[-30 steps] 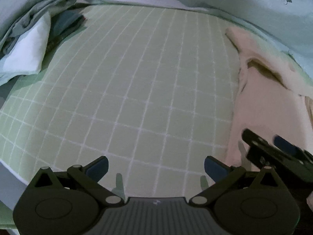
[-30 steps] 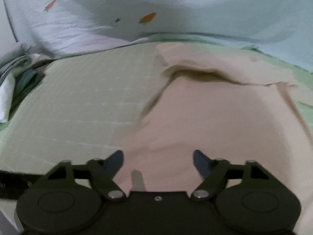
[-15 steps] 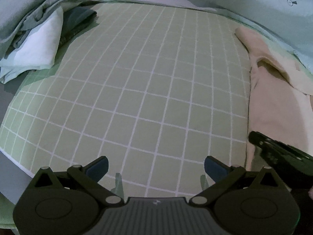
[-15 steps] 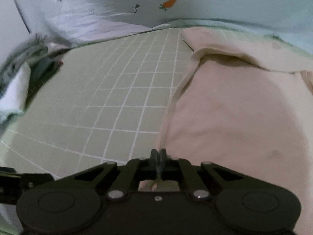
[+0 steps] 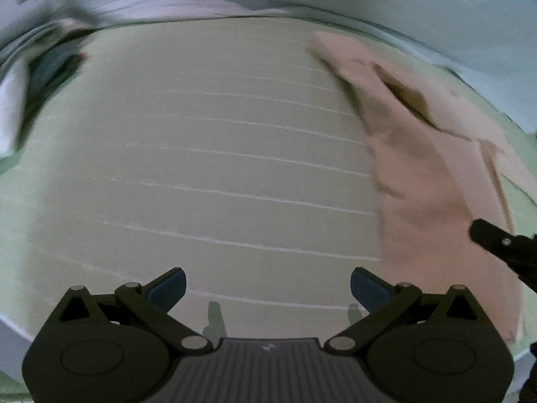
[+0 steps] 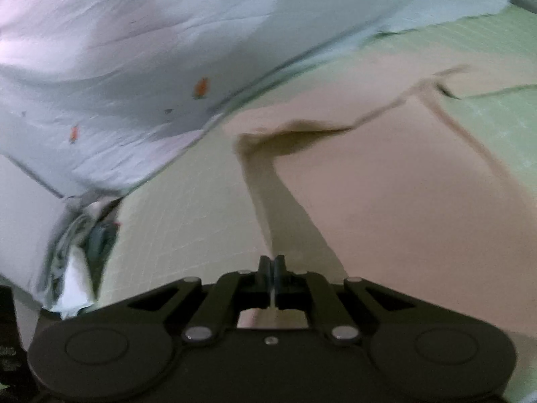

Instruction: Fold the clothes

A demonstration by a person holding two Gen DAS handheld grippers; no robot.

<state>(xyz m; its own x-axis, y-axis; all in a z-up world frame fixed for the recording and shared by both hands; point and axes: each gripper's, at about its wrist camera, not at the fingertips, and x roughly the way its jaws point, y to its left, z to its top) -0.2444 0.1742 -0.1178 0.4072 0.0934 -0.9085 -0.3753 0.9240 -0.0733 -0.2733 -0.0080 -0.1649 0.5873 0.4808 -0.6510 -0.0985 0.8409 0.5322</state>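
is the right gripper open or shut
Shut: the right gripper has its fingertips pressed together, pinching the near edge of the pink garment.

Dim, greenish light; both fisheye views motion-blurred, corners vignetted black.

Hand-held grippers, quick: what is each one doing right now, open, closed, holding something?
Left hand-held gripper: open, holding nothing.
Right hand-held gripper: closed on the pink garment edge.

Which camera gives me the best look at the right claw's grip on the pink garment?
The right wrist view: the right claw is closed on the near edge of the pink garment, right in front of the lens. The left wrist view shows only its dark tip over the cloth at the right edge.
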